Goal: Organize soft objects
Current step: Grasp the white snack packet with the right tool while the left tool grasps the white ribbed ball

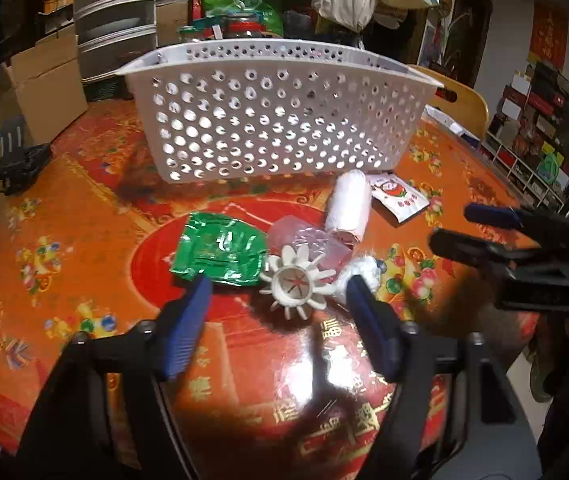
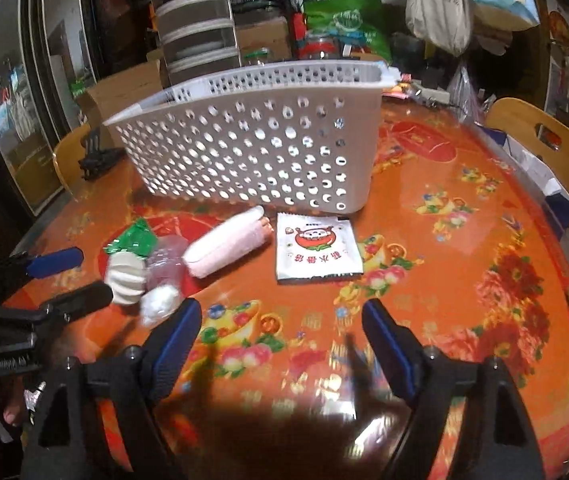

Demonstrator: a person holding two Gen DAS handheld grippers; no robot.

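Still at the very start of the tidying, judging from how things are lying. Standing at the back of the desk (image 1: 84,216), a white basket (image 1: 280,108) with holes, and apparently holding nothing yet, though the inside is only partly visible through the holes.

Lying in front of the basket, all on the desk: a green foil packet (image 1: 220,252), a clear plastic wrapper (image 1: 308,244), a white flower-shaped piece (image 1: 298,282), a small white wad (image 1: 362,270), a pink roll (image 1: 350,208) and a white sachet (image 2: 318,248) with a red picture. Touching each other, most of these; lying a little apart, the sachet.

Hovering over the flower-shaped piece and the wad, the left tongs (image 1: 278,312), spread, pinching nothing. Hovering near the sachet, the right tongs (image 2: 280,332), also spread and empty.

Remaining to do: picking up every soft thing and putting it into the basket.
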